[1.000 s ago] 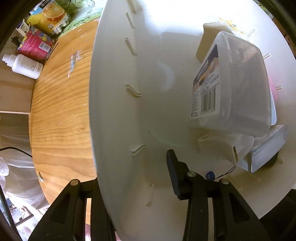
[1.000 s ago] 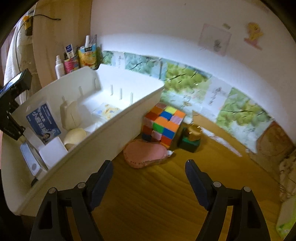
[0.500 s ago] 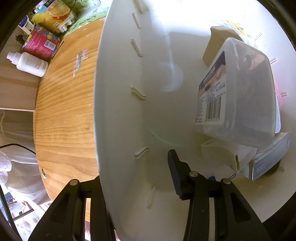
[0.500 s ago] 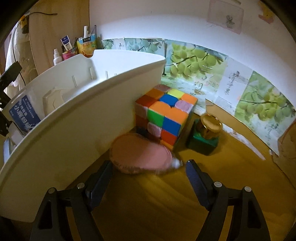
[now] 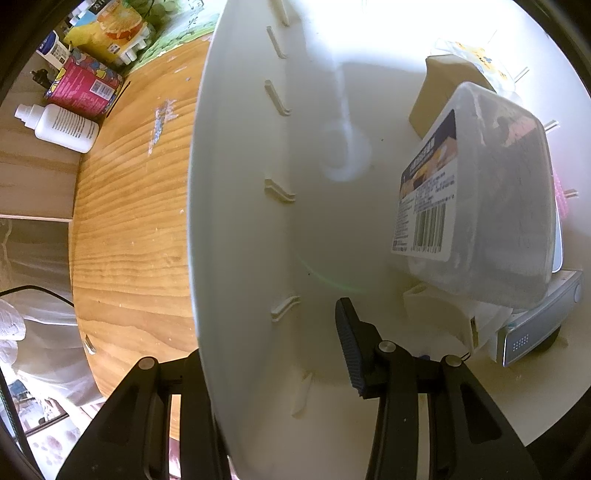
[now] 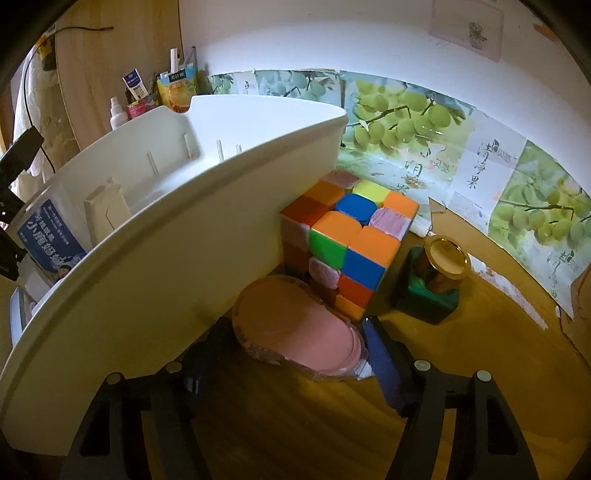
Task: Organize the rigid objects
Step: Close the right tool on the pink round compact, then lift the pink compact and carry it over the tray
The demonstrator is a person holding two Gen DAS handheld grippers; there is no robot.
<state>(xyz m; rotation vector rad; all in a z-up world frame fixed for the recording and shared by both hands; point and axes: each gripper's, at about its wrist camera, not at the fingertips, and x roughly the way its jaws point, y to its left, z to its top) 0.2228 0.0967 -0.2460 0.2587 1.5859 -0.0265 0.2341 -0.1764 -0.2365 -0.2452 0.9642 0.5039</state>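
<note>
A flat pink oval pad point(image 6: 295, 328) in clear wrap lies on the wooden table against the white bin point(image 6: 184, 240). My right gripper point(image 6: 295, 332) straddles the pad and its jaws are closing, one finger at each end; no firm pinch shows. Behind the pad stand a colourful puzzle cube point(image 6: 347, 240) and a green bottle with a gold cap point(image 6: 436, 280). My left gripper point(image 5: 280, 317) points down over the bin wall point(image 5: 236, 221). Its right finger point(image 5: 349, 347) hangs inside, clear of the wall, and its left finger is hidden outside.
Inside the bin lie a clear labelled box point(image 5: 480, 206), a beige block point(image 5: 443, 85) and a silver device point(image 5: 535, 325). A white bottle point(image 5: 62, 123), a pink carton point(image 5: 85, 85) and a juice pack point(image 5: 114, 26) stand beyond it. The table edge point(image 5: 77, 258) runs left of the bin.
My right gripper has come down and forward until the pink pad lies between its fingers, and its jaws have narrowed. The left wrist view has barely shifted.
</note>
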